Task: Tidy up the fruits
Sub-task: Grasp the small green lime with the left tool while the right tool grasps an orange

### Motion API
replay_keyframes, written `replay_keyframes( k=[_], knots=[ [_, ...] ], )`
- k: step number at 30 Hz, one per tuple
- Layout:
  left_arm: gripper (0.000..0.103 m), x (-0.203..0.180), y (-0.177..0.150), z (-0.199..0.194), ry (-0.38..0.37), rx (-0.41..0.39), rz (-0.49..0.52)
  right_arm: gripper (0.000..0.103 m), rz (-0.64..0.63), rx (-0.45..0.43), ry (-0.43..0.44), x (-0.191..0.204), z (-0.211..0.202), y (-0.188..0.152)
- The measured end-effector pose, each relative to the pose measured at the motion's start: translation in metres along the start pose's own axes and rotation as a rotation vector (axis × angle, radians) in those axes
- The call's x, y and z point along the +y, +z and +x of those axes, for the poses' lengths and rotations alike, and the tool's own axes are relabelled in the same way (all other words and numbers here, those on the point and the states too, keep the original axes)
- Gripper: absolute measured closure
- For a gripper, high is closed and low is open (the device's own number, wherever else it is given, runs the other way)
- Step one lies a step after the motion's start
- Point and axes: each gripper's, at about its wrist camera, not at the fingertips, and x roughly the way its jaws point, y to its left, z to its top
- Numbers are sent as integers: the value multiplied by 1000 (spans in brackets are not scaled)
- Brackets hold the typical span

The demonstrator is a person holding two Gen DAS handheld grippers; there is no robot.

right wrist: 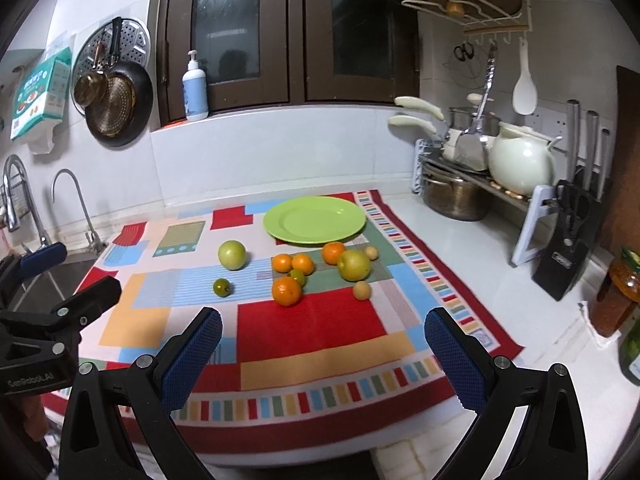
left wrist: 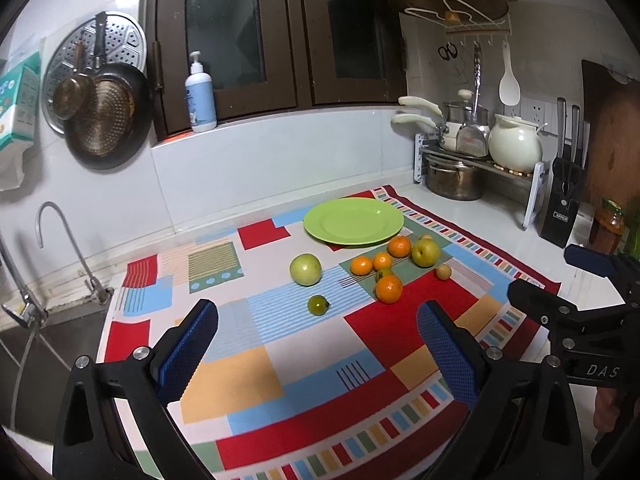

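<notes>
The fruits lie loose on the patchwork cloth (right wrist: 312, 320), none yet on the green plate (right wrist: 280, 222), so we judge the sorting has not begun. The plate sits empty at the cloth's far edge, just behind the pile, which reads to us as the place meant to receive them.

Nearest us in the cluster is a large orange (right wrist: 286, 290), with a small greenish fruit (right wrist: 298, 276) touching it from behind, then two smaller oranges (right wrist: 282, 263) side by side. A fourth orange (right wrist: 333, 252) rests against a yellow-green apple (right wrist: 353, 265). A small pale fruit (right wrist: 361, 290) sits a little in front of the apple; another small pale one (right wrist: 371, 253) lies just behind the apple, near the plate. Off to the left, apart from the cluster, stand a pale green apple (left wrist: 305, 269) and a small dark green citrus (left wrist: 318, 305).

All are roundish, so no long axis matters for a grasp; stems are too small to tell.

We hold our left gripper (left wrist: 318, 356) and right gripper (right wrist: 323, 354) low over the near part of the cloth, both with jaws wide apart and empty, aimed at the fruit. The spread looks set for the bigger fruit. Each gripper shows at the edge of the other's view, so they sit close beside each other.

The sink tap (left wrist: 68, 248) stands left of the cloth, the pot rack (right wrist: 480, 184) right.
</notes>
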Motion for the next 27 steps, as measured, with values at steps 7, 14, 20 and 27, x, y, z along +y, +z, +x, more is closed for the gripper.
replay_keyframes(
  k=[7,14,20,27],
  knots=[
    [12,12,4,37,-49,19,43,1,7,30,12,14,36,4],
    [21,22,5,78,-96,64,76,5,6,65,-2,24,72,8],
    [27,27,2,111,-140,110,104,10,2,101,-13,32,101,11],
    [32,30,-1,152,-190,176,136,16,6,160,-3,38,136,14]
  ],
)
